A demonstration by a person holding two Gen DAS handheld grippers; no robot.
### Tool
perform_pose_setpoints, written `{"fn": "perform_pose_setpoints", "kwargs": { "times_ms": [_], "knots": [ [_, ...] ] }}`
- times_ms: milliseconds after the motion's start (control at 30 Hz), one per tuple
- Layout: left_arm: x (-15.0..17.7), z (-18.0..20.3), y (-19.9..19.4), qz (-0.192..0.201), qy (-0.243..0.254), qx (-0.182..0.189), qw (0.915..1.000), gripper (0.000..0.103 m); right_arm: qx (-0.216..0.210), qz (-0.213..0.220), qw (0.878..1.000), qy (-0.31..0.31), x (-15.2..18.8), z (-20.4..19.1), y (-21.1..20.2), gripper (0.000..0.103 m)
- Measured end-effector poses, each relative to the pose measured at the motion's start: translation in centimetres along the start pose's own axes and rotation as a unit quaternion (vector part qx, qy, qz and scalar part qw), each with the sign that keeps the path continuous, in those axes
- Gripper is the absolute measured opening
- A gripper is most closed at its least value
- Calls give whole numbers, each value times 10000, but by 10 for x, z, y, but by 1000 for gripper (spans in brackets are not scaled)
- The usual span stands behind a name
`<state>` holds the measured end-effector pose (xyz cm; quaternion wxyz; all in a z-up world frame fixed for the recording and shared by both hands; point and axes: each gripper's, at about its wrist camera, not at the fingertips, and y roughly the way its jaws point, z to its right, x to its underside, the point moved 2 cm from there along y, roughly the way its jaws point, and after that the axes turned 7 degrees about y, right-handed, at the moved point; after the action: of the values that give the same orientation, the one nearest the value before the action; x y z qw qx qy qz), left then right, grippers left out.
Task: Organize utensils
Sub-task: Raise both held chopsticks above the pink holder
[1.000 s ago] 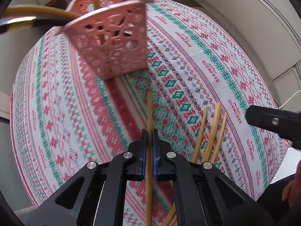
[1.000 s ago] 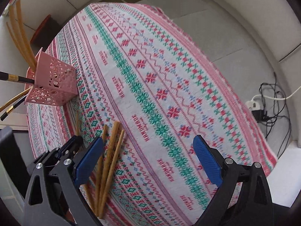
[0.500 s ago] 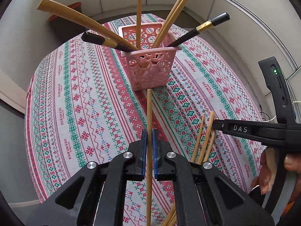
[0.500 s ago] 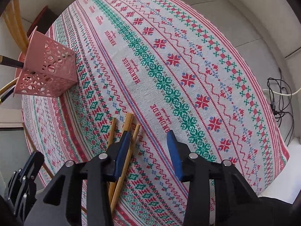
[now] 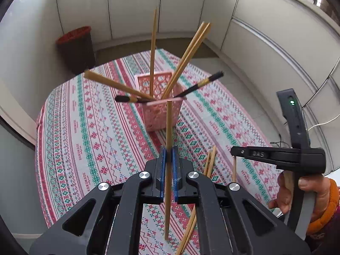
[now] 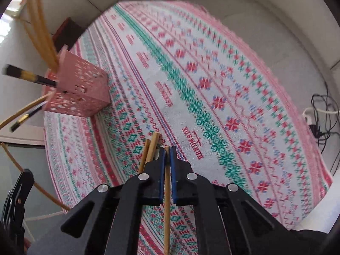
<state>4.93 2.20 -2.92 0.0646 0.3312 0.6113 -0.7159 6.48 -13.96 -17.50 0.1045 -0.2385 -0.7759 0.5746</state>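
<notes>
Left wrist view: left gripper (image 5: 167,159) clamped tight on one wooden chopstick (image 5: 168,127), held off the patterned tablecloth (image 5: 85,127), tip in front of the pink perforated holder (image 5: 161,114) that stands mid-table with wooden and black chopsticks fanned out of it. Right wrist view: right gripper (image 6: 167,159) closed on a second chopstick (image 6: 167,201), just beside two loose chopsticks (image 6: 151,148) lying on the cloth, holder (image 6: 80,93) well apart at upper left.
</notes>
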Motion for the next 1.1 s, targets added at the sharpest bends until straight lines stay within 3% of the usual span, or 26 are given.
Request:
{"fn": "perform_pose_setpoints", "kwargs": {
  "times_ms": [233, 467, 633, 867, 1100],
  "knots": [
    [-13, 4, -30, 459, 0, 38, 9989, 5, -253, 736, 9962, -382, -11, 10, -73, 5],
    [-36, 10, -60, 928, 40, 100, 9956, 5, -488, 1632, 9842, -479, -32, 13, -146, 5],
    [-60, 8, -81, 1282, -25, 172, 9916, 5, -678, 2334, 9695, -318, -57, 5, -203, 5],
    [-95, -7, -120, 2011, -347, 87, 9789, 5, -1506, 2989, 9423, -10, -93, -10, -275, 5],
    [-119, -21, -138, 2646, -734, -420, 9606, 5, -2124, 3559, 9101, 84, -100, -13, -321, 5]
  ]
}}
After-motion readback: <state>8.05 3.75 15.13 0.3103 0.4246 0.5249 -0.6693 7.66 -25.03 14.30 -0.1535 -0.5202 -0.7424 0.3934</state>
